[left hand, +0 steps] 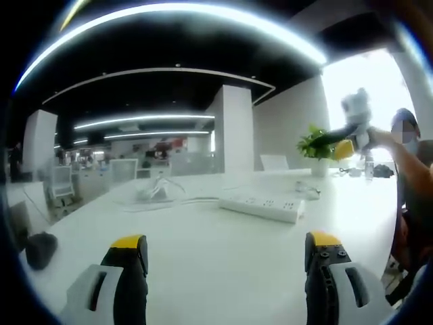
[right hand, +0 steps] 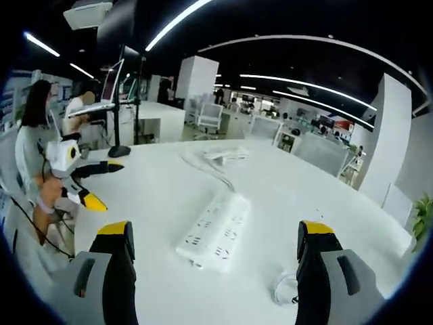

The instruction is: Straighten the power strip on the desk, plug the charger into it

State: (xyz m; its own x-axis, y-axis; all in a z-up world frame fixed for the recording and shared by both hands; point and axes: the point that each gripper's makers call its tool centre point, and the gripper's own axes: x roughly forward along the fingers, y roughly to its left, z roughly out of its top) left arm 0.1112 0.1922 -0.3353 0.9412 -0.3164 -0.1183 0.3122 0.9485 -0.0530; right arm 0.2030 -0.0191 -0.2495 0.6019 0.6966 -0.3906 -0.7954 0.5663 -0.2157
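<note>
**Both claws wide and empty over the tabletop; strip lies flat between them**

Left claw (left hand: 226, 254): jaws wide apart at the bottom of the left gripper view, nothing between them, above bare white tabletop (left hand: 203, 271). Just above frame centre lies the white power strip (left hand: 262, 206), flat, sockets up, running lower right to upper left. A white cable (left hand: 157, 193) is heaped left of it. Dark object (left hand: 39, 248) at the lower left edge. Potted plant (left hand: 316, 147) at upper right.

Right claw (right hand: 213, 254): jaws wide apart at the bottom of the right gripper view, empty. The power strip (right hand: 215, 230) lies between and just above the jaws, angled, its cord (right hand: 213, 169) curving toward upper centre. A coiled white cable (right hand: 284, 290) sits beside the right jaw; whether it is the charger I cannot tell. The left claw (right hand: 95, 183) shows at mid left, held by a seated person (right hand: 34, 156).
</note>
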